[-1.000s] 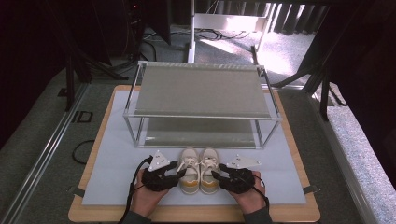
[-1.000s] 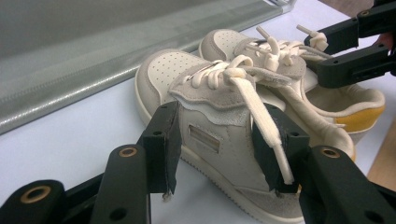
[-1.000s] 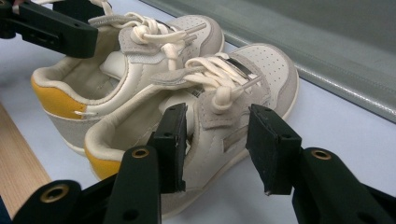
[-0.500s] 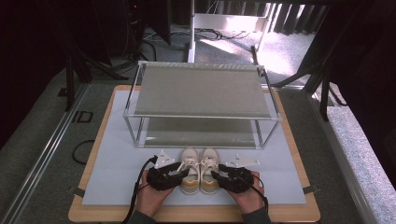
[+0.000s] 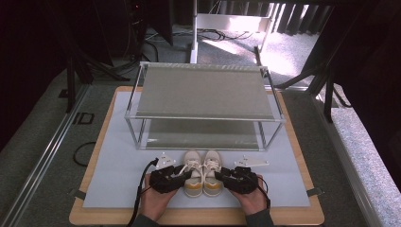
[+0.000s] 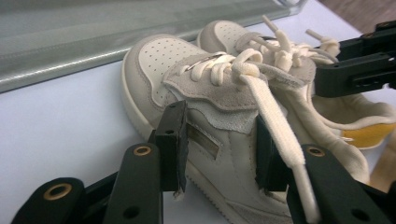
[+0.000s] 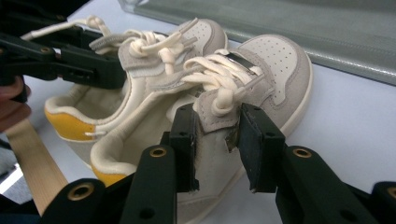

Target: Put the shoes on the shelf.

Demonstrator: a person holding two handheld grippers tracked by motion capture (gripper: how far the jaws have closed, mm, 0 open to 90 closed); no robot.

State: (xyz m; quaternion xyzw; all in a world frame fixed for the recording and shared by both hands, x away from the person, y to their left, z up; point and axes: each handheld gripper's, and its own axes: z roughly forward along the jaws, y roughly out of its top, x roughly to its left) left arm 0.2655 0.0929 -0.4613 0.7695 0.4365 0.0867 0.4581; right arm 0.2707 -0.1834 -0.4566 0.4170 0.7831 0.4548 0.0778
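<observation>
A pair of small cream sneakers with yellow heel linings stands side by side near the table's front edge, toes toward the rack. My left gripper (image 5: 183, 174) comes in from the left. Its jaws have just been closing, and the pads of the left gripper (image 6: 219, 149) now press the outer side and laced upper of the left shoe (image 6: 215, 93). My right gripper (image 5: 223, 176) comes in from the right. It has closed further too, and the right gripper (image 7: 217, 144) pinches the upper of the right shoe (image 7: 271, 70) by the laces.
A two-level rack of clear frame and grey shelves (image 5: 203, 90) stands just beyond the shoes' toes. Everything rests on a pale mat (image 5: 118, 165) over a wooden board (image 5: 198, 217). Dark stands and cables lie on the floor beyond.
Both hands and the shoes stay where they were. The grippers sit slightly tighter against the shoes than a second ago.
</observation>
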